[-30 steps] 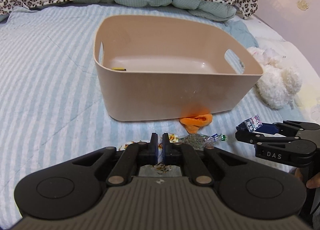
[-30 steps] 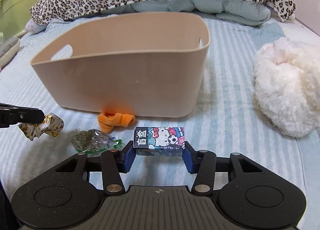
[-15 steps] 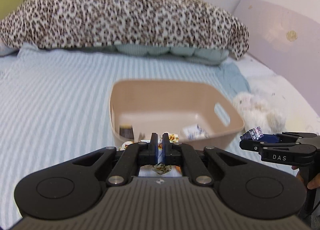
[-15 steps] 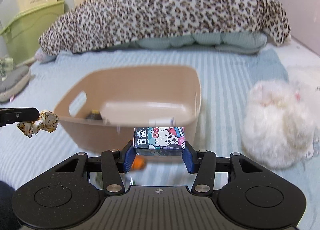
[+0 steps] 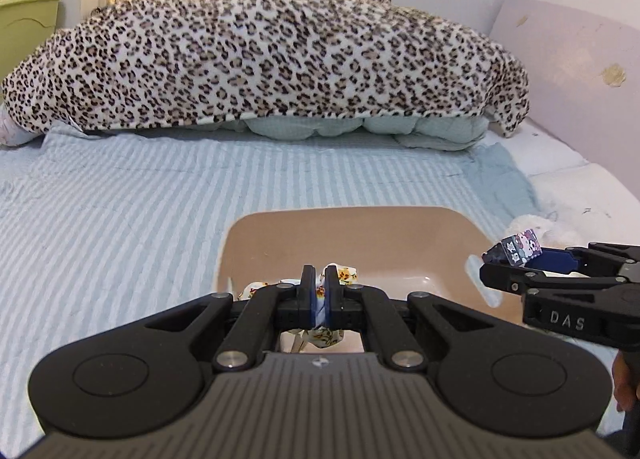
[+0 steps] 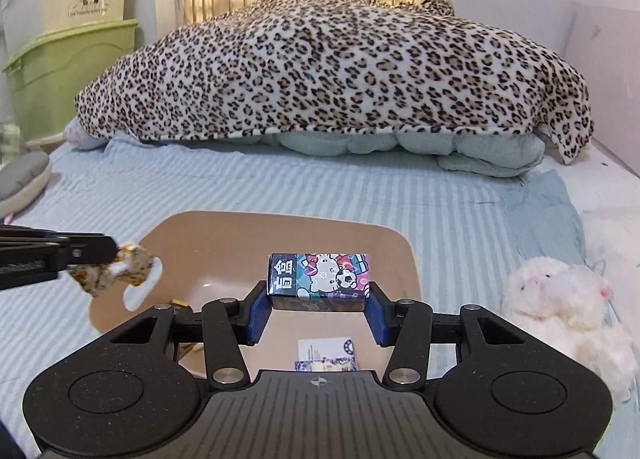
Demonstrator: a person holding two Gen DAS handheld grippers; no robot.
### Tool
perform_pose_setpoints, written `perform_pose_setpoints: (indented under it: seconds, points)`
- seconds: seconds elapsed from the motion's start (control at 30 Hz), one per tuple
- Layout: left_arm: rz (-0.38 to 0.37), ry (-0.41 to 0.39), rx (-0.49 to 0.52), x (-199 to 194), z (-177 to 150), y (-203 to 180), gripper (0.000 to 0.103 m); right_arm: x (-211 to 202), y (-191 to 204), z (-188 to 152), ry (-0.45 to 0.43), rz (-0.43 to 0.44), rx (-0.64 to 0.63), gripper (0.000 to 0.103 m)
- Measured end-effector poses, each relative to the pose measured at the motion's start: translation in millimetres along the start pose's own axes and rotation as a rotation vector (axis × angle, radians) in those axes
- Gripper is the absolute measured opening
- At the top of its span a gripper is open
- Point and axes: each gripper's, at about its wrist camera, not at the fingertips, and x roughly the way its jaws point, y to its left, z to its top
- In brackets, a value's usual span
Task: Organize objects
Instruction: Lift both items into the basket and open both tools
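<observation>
The tan plastic bin with cut-out handles is seen from the left wrist camera lying on the striped blue bedspread, directly below the left gripper. That gripper is pinched tight on a crumpled floral-print scrap, held above the bin's interior. If the soft scrap were let go while partly snagged between the pads, it could cling or flutter onto the near rim. The right gripper is just beside on the right, so a sideways swing could knock the two tools together.

From the right wrist camera, the right gripper is clamped on the ends of a small dark cartoon-printed cardboard box, held over the bin. A white card already lies on the bin floor beneath. A release too far right could be expected to strike the rim near the white plush toy. Open room is judged ample straight down; the far wall and the left gripper limit forward and leftward travel.
</observation>
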Motion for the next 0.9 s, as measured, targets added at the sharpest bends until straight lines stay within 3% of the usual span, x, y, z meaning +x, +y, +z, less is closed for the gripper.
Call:
perform_pose_setpoints:
  seconds: [0.2, 0.47, 0.5, 0.6, 0.67, 0.77, 0.9]
  points:
    - [0.084, 0.069, 0.012, 49, -12, -9, 0.004, 38, 4, -8, 0.084, -0.017, 0.002, 0.046]
    - [0.120, 0.188, 0.074, 86, -39, -14, 0.005, 66, 6, -22, 0.172, -0.020, -0.006, 0.046]
    - [0.122, 0.200, 0.079, 88, -41, -13, 0.006, 66, 6, -24, 0.185, -0.030, -0.014, 0.054]
    - [0.137, 0.199, 0.075, 85, -43, -10, 0.017, 65, 5, -25, 0.180, -0.038, -0.009, 0.058]
    - [0.136, 0.194, 0.076, 78, -40, -8, 0.042, 58, 5, -24, 0.169, -0.048, -0.014, 0.064]
    - [0.145, 0.152, 0.086, 59, -34, -7, 0.065, 42, 4, -20, 0.136, -0.061, -0.028, 0.073]
    - [0.134, 0.121, 0.101, 31, -28, -8, 0.071, 15, -3, -19, 0.108, -0.070, -0.012, 0.081]
